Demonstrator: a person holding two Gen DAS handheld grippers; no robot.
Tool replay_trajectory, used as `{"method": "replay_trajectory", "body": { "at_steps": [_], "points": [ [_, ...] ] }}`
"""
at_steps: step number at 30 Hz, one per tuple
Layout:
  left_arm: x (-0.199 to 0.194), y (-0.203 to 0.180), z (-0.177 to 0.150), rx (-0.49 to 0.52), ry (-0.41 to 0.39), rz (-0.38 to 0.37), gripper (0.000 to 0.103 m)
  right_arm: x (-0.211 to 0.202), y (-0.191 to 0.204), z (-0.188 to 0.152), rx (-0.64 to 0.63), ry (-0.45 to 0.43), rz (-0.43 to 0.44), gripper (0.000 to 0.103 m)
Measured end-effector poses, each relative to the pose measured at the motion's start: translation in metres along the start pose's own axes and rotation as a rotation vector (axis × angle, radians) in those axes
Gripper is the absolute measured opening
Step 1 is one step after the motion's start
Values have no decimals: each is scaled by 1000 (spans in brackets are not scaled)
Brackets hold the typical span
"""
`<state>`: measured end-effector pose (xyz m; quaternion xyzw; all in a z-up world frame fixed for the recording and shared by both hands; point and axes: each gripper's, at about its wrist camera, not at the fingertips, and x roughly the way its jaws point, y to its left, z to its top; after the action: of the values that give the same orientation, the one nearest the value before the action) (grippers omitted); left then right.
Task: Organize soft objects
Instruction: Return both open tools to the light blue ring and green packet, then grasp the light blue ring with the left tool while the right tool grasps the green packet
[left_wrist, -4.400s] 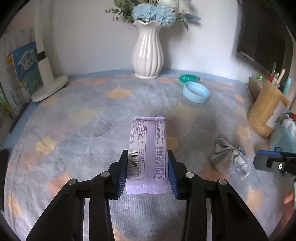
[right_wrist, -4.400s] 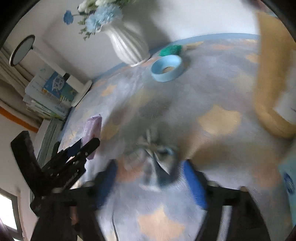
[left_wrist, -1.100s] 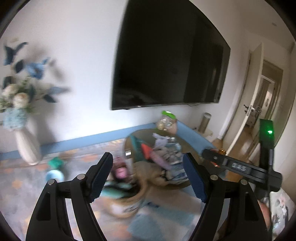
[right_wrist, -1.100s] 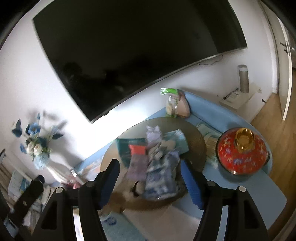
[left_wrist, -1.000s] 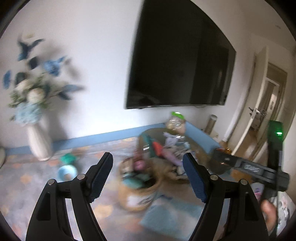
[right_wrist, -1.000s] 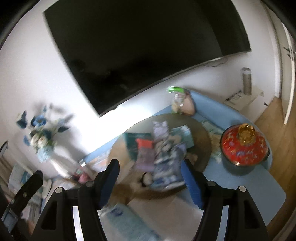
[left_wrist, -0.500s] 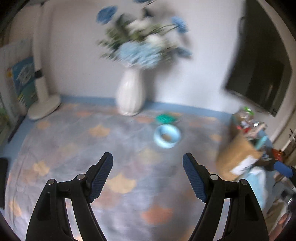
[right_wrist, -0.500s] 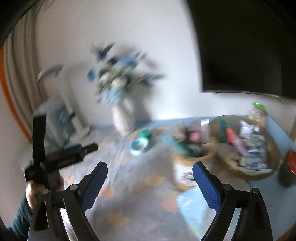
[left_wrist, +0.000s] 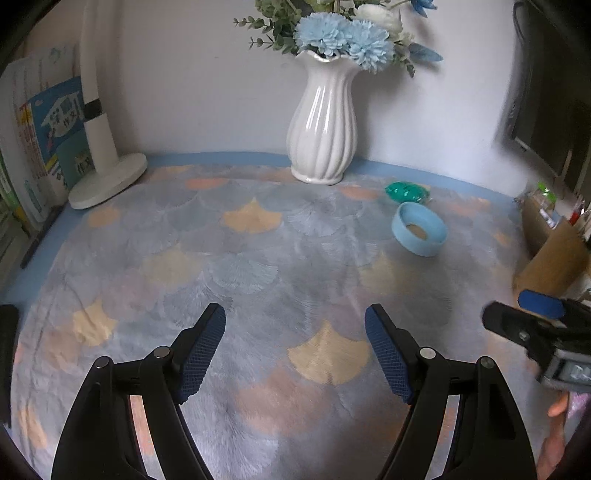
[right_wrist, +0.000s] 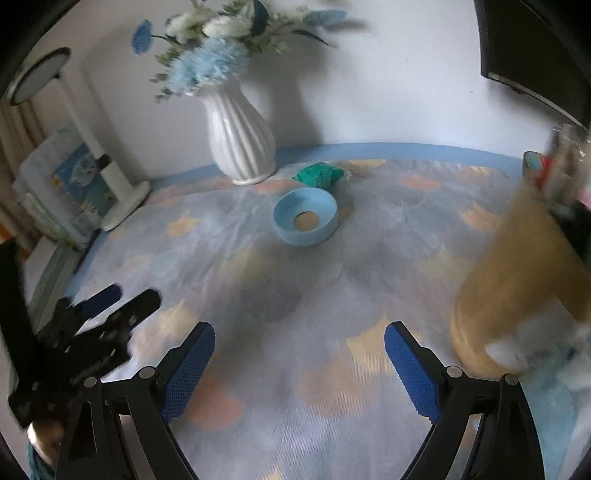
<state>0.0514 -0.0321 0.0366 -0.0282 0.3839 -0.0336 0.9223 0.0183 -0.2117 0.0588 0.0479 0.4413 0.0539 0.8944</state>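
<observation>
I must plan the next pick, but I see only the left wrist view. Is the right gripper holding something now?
Observer: No. The right gripper is open, with nothing between its fingers.
Operator: What lies at the foot of the tan bag?
Observer: At the foot of the tan bag lies a light blue soft thing, too blurred to name.
Operator: My view cuts off the white lamp. How does it end?
Observer: The white lamp ends in a round flat head.
</observation>
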Motion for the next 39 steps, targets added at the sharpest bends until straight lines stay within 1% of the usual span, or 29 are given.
{"method": "replay_trajectory", "body": {
  "at_steps": [3,6,8,9,10,13,14,17,18,25,33,36,39],
  "points": [
    [5,1,-3,-7,2,10,77,18,0,3,-3,-10,-41,92],
    [13,5,-8,-26,29,31,77,32,-3,3,-1,-39,-80,92],
    [13,4,-8,-21,20,40,77,38,-5,-1,1,-65,-97,92],
    [13,3,-9,-19,16,42,77,41,-7,-3,5,-57,-104,92],
    [14,2,-9,-12,20,48,77,42,-9,-3,13,-45,-98,92],
    [16,-1,-10,5,36,51,77,39,-14,-3,40,-67,-94,95],
    [17,-2,-10,9,39,50,77,41,-16,-3,51,-60,-90,98],
    [19,-2,-10,15,47,49,77,46,-22,-3,87,-25,-81,101],
    [19,-2,-10,15,49,47,77,46,-23,-3,92,-28,-76,103],
    [21,-4,-11,21,56,43,77,50,-17,-3,69,-14,-106,103],
    [23,-5,-11,23,62,46,77,53,-15,-4,66,-11,-109,103],
    [22,-9,-10,48,71,25,77,54,-15,-4,62,-3,-110,103],
    [20,-16,-5,110,103,-41,77,52,-19,-2,86,14,-88,103]
  ]
}}
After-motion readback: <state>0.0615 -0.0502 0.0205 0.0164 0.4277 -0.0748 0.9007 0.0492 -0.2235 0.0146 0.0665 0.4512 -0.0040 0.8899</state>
